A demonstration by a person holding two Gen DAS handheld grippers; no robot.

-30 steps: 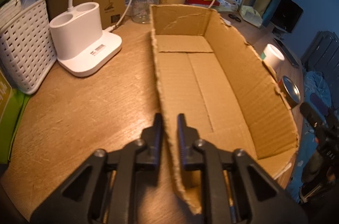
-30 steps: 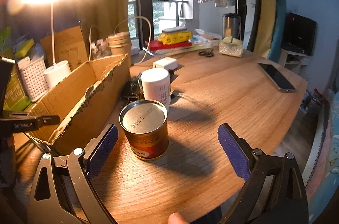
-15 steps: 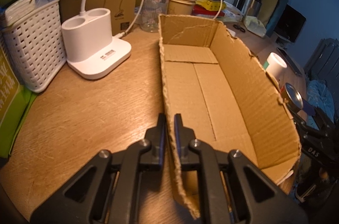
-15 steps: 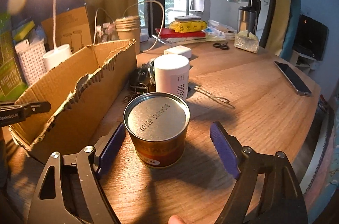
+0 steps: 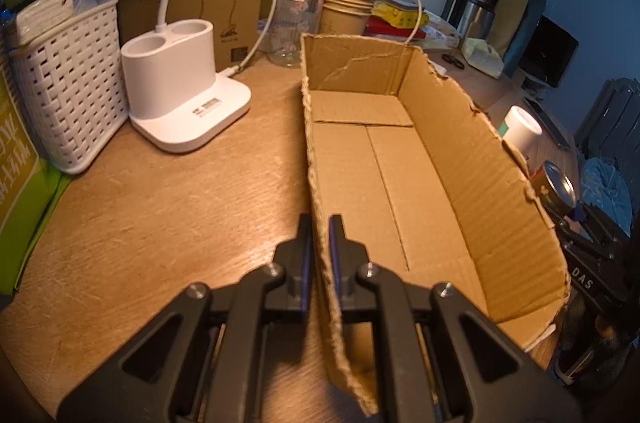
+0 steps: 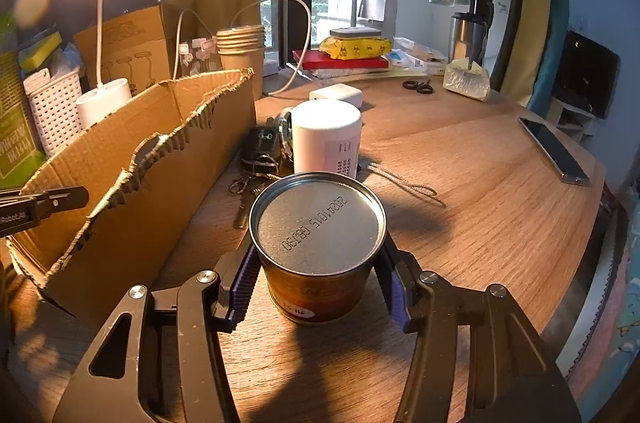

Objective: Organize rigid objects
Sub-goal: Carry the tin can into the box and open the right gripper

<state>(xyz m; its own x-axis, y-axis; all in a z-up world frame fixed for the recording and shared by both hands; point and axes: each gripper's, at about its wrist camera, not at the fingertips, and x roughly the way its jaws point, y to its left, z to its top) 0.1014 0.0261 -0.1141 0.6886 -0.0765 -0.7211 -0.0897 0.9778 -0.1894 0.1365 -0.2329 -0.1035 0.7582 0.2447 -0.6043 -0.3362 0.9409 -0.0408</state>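
Tin can upright on desk, just beside cardboard box, clamped by right gripper for lifting in. Box wall pinched by left gripper, likely for steadying.
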